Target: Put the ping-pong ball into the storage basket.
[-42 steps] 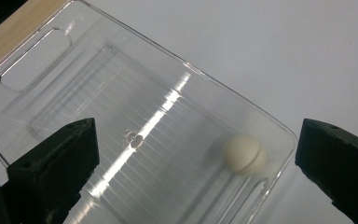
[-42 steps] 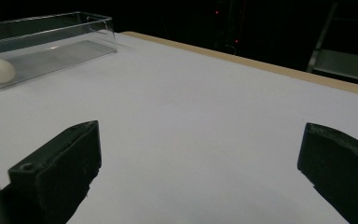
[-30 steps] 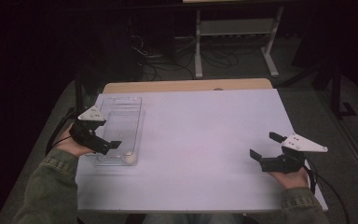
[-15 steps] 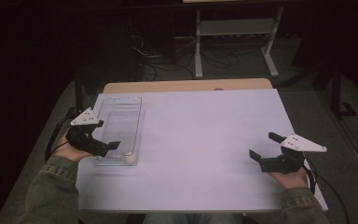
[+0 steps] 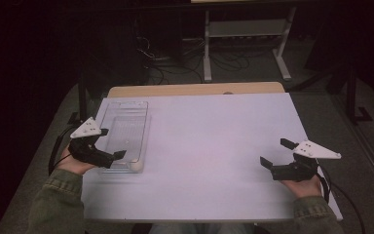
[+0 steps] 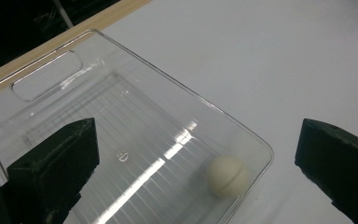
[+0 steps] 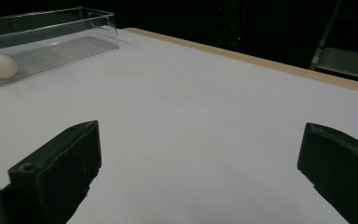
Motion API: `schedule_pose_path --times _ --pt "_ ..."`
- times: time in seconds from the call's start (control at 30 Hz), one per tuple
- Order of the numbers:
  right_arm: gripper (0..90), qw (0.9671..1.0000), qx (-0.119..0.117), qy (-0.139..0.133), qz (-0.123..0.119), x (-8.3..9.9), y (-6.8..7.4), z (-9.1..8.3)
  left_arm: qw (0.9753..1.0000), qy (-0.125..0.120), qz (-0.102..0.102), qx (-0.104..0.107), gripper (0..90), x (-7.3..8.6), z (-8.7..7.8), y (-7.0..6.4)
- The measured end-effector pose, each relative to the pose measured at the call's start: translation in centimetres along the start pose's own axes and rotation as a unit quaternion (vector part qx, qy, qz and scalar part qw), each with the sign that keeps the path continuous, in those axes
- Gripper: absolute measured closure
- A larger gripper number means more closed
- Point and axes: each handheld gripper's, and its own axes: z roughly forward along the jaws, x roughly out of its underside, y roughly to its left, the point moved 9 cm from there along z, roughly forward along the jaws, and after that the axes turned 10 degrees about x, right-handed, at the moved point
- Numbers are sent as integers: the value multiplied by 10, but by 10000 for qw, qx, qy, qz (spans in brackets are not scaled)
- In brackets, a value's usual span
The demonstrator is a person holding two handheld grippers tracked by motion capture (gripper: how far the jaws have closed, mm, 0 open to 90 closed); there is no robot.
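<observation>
Ball [image 6: 227, 176], white, lies inside the clear tray [image 5: 121, 127] at its near end, against the end wall. In the left gripper view we see it between our left gripper's [image 5: 111, 144] jaws but ahead of them, nearer the right jaw, untouched. Those jaws are spread wide over the tray, holding nothing. Our right gripper [image 5: 275, 152] rests well apart on the bare white tabletop [image 5: 214, 141], jaws likewise wide apart and empty
</observation>
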Motion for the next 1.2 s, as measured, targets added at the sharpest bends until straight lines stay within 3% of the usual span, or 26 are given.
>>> schedule_pose_path --times 0.4,0.53,0.93,1.2 --pt "0 10000 4 4 -13 0 0 0 9983 -464 -307 -183 0 16 -9 4" --pt "0 10000 2 15 -22 1 0 1 9970 -633 -420 -124 0 20 -12 3" --pt "0 10000 18 5 -27 0 0 0 9925 -1073 -501 -309 0 28 -18 0" --pt "0 10000 20 7 -36 0 0 0 9896 -1237 -556 -481 0 35 -11 -2"
